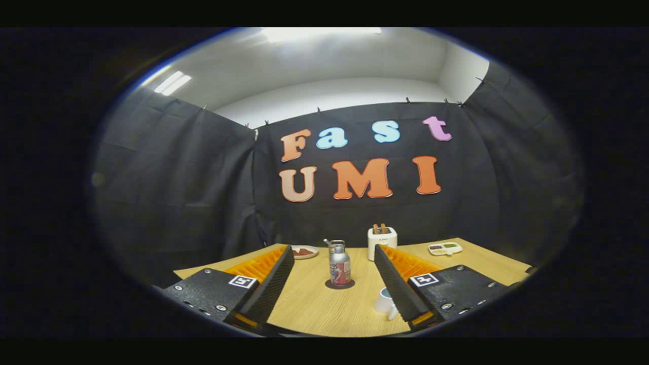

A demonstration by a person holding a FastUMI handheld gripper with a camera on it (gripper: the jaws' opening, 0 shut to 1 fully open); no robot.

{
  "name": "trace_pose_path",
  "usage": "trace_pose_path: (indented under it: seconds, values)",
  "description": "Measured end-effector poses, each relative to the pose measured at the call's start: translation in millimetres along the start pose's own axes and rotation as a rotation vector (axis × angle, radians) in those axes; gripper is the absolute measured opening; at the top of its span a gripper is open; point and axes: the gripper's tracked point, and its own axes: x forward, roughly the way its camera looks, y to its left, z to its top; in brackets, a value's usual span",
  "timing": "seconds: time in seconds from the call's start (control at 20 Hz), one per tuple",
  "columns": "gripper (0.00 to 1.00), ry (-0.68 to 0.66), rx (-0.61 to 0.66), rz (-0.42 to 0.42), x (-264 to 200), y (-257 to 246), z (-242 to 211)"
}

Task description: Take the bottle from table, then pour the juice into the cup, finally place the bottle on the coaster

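A silver bottle (339,264) with a red label and an open flip cap stands upright on a dark round coaster (339,284) in the middle of the wooden table (314,304). My gripper (333,252) is open, its two fingers spread wide on either side of the bottle, which stands between them and a little ahead, untouched. A white cup (385,301) sits on the table close to the right finger, partly hidden behind it.
A white toaster (382,240) with toast in its slots stands at the back of the table. A small plate (304,252) with dark red food lies back left, and a divided white tray (444,248) lies back right. Black cloth walls surround the table.
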Motion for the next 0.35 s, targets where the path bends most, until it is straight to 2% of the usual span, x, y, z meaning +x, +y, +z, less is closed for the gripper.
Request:
trace_pose_path:
  seconds: [0.35]
  values:
    - [0.94, -0.025, 0.011, -0.008, -22.6, -7.5, 16.0]
